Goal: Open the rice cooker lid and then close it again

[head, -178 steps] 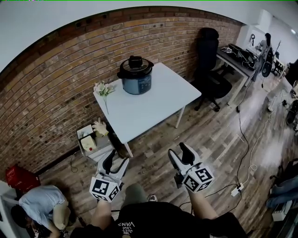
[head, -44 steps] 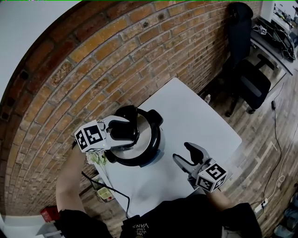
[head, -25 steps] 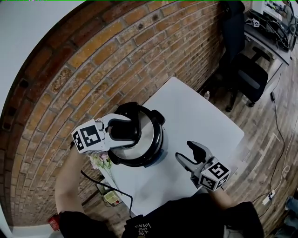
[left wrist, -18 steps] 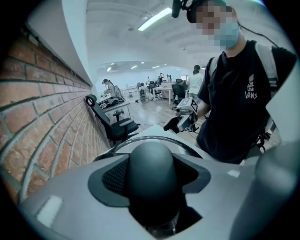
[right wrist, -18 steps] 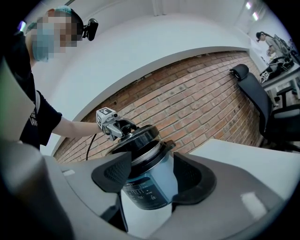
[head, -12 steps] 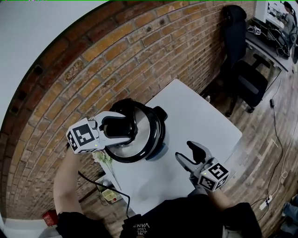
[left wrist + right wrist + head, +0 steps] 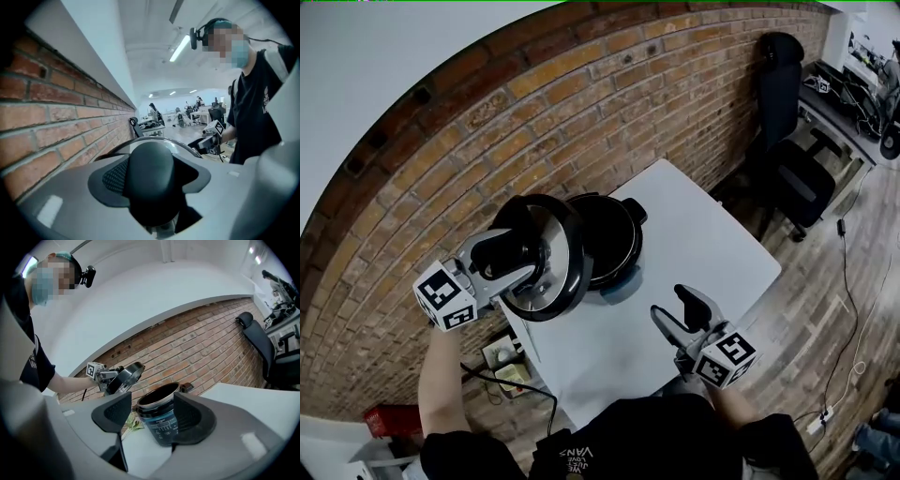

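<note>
The rice cooker point(image 7: 614, 246) stands uncovered on the white table point(image 7: 703, 234), and its dark inner pot shows. My left gripper point(image 7: 523, 258) is shut on the black knob point(image 7: 152, 171) of the lid point(image 7: 551, 267). It holds the lid tilted in the air, to the left of the pot and close to the brick wall. In the right gripper view the blue cooker point(image 7: 161, 423) sits ahead between the jaws, with the lid point(image 7: 125, 376) raised to its left. My right gripper point(image 7: 680, 314) hangs open over the table's near side, holding nothing.
The brick wall point(image 7: 534, 112) runs right behind the cooker. A sprig of flowers point(image 7: 130, 423) lies on the table beside the pot. A black office chair point(image 7: 787, 131) and a desk stand at the far right. A small box point(image 7: 502, 352) and a cable sit on the floor below the table's left edge.
The lid has come off the cooker: my left gripper carried it up and to the left and tipped it, baring the pot. The right gripper stays open near the table's front.
</note>
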